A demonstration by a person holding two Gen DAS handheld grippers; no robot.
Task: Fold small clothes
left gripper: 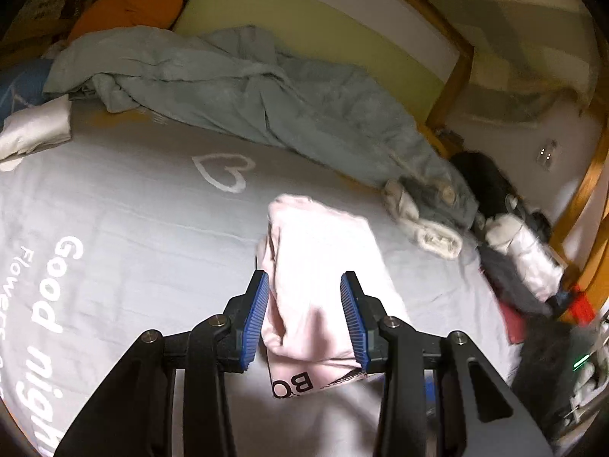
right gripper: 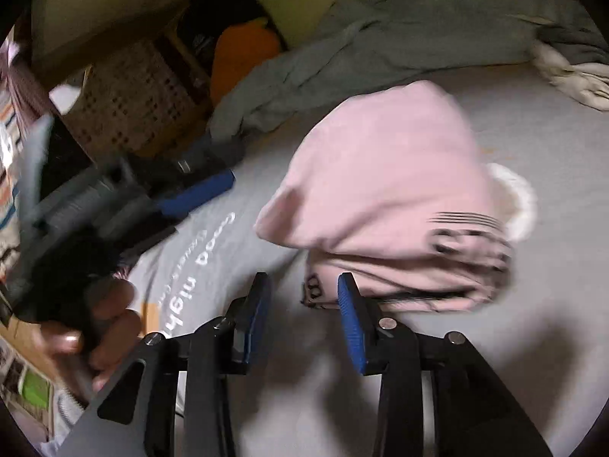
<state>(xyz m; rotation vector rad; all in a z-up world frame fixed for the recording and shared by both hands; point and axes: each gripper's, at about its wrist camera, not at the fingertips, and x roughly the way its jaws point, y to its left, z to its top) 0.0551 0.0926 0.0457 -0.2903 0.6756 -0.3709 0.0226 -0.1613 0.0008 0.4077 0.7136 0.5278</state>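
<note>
Folded pink garment point(left gripper: 319, 266) on grey bedsheet point(left gripper: 133, 228)

Dim warm indoor light, both views. Heavy fisheye bending and black vignette at edges. Right wrist view motion-blurred, worst at left. Gripper shadows fall on the sheet point(right gripper: 552, 175).

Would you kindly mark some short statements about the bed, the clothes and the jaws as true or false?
1. The pink garment lies folded on the grey sheet. True.
2. The right gripper clamps the pink garment. False: its jaws stand open, nothing pressed between them.
3. A white heart outline is printed on the sheet. True.
4. The crumpled blanket is bright red. False: it is grey-blue.
5. The left gripper has its jaws shut. False: they stand open above the garment.
</note>
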